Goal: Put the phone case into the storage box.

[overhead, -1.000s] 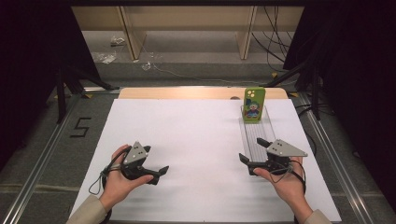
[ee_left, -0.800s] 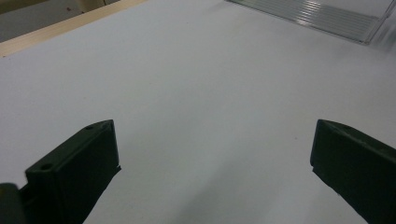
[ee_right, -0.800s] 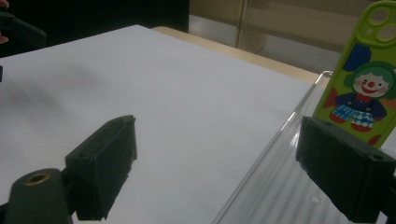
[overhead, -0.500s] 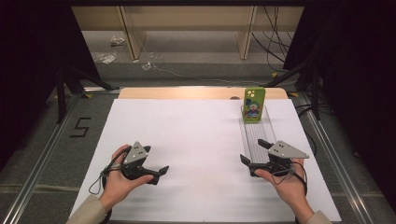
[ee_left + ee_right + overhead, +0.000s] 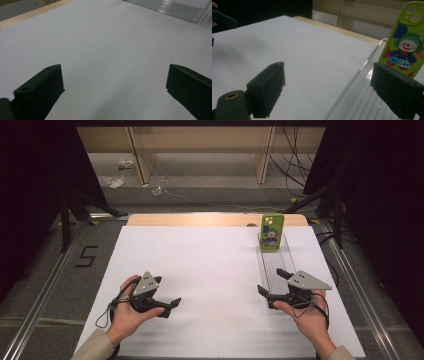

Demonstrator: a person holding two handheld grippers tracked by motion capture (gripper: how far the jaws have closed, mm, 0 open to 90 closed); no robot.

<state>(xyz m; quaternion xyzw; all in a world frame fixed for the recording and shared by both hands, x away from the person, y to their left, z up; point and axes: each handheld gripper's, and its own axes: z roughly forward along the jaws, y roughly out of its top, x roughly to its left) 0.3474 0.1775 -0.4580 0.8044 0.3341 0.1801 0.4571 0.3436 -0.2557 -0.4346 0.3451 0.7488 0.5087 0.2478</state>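
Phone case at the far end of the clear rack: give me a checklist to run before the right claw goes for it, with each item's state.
1. Phone case stands upright in the clear rack, at its far end: ok.
2. Right claw open, nothing between its jaws: ok.
3. Left claw open and empty, resting over the white table cover, well away from the rack: ok.
4. Path along the rack from the right claw to the case free of other things: ok.
5. Right claw lined up with the case: not ok; in the right gripper view the case sits off to the side, behind one jaw.
6. Case held firmly by the rack's grooves: cannot tell.
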